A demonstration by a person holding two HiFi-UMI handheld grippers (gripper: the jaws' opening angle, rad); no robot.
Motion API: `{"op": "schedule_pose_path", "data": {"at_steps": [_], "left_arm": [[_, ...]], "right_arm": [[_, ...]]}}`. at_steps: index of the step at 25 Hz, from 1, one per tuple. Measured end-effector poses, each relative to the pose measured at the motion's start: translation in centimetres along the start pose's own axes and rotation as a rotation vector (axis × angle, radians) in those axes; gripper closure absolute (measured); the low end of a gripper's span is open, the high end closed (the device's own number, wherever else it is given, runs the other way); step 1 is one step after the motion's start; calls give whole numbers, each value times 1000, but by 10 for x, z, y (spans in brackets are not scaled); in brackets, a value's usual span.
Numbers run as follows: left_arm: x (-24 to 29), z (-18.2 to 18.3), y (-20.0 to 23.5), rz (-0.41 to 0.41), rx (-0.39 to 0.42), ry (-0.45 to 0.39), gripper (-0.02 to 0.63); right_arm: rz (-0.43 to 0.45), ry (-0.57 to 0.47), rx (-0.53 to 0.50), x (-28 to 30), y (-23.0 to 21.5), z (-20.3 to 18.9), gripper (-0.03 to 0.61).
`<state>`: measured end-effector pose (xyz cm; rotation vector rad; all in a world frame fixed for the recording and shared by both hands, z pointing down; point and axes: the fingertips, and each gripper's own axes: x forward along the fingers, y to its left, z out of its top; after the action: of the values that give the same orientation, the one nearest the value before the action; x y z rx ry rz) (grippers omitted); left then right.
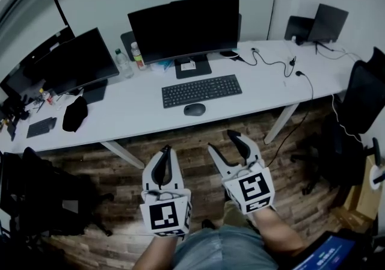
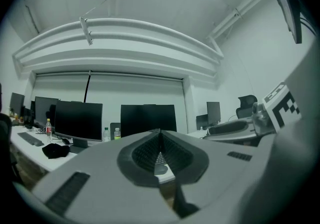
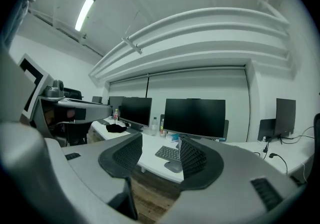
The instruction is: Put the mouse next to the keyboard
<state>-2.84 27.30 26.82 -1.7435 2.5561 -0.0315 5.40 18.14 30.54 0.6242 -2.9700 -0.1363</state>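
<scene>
Black oval mouse (image 1: 194,109) lies before the flat keyboard (image 1: 201,90); ribbed left fingers (image 2: 146,151) clenched, right fingers (image 3: 193,158) released.

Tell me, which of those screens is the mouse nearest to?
The big middle monitor: the mouse lies before it, by the keyboard's near edge. The other screens stand toward the desk's ends.

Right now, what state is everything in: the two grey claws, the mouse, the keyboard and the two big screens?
Left grey two-jaw gripper: shut, empty.
Right grey two-jaw gripper: open, empty.
Black flat keyboard: lying flat on the white desk.
Dark oval mouse: on the desk just in front of the keyboard, untouched.
Centre black monitor: screen dark.
Left black monitor: screen dark.
</scene>
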Motion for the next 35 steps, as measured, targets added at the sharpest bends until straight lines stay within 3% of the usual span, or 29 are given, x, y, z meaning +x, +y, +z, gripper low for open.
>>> {"op": "schedule_pose_path", "data": {"at_steps": [18,27,35], "left_arm": [[173,-58,-27,43,40,182,609],[220,-35,-23,133,85,157,609],[217,-25,15,273,89,129,609]], "right_arm": [[140,134,124,123,-106,-76,337],[268,103,126,174,-132,-61,336],[436,58,48,216,-112,-36,332]]}}
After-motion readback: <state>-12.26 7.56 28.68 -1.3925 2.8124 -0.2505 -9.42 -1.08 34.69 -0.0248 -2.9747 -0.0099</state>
